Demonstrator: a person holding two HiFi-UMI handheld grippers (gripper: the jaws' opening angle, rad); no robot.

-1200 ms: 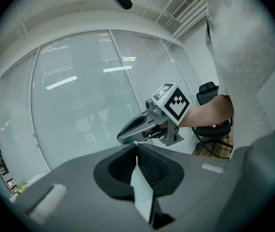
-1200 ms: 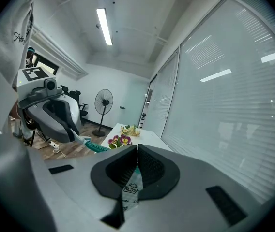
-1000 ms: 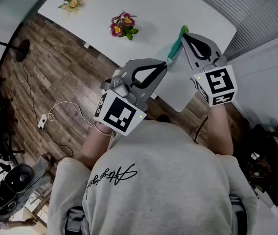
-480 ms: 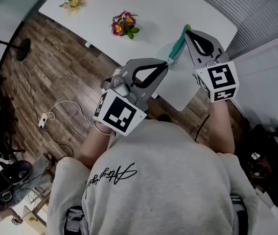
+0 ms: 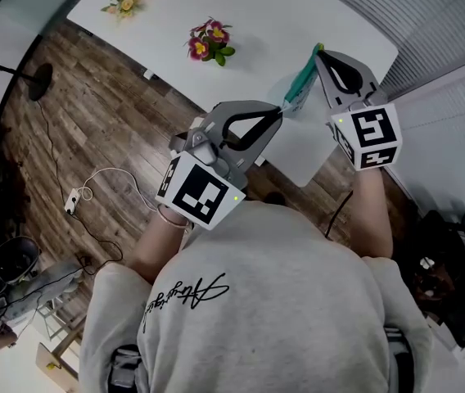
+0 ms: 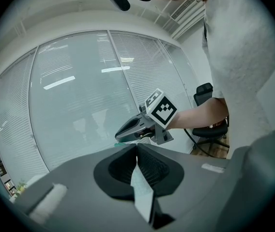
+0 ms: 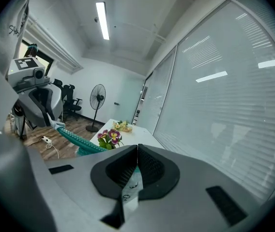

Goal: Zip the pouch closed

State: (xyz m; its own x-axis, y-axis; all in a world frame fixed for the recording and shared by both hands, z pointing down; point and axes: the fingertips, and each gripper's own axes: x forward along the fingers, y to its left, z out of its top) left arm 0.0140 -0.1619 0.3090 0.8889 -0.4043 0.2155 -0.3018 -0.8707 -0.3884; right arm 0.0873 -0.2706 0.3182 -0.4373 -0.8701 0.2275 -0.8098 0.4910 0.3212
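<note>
the teal pouch [image 5: 301, 81] hangs above the table [image 5: 249, 6] edge, pulled taut between both grippers. the left gripper [image 5: 279, 110] is clenched on its near end and the right gripper [image 5: 321, 52] on its far end. the tension probably keeps the zip line straight. i cannot tell which one holds the pull.

The pouch [image 5: 302, 79] is slim, with a teal zip band along one edge and thin, pale fabric beside it. In the head view it sits in the upper right of the frame. It is stretched taut on a slant over the right end of the white desk [image 5: 257, 15]. Its lower end is pinched in the left tongs [image 5: 281, 110] and its upper end in the right tongs [image 5: 320, 49]. In the right gripper view the teal band runs from the left toward the centre, where pale fabric with small dark print is clamped. Whether the zip is closed cannot be told.
</note>
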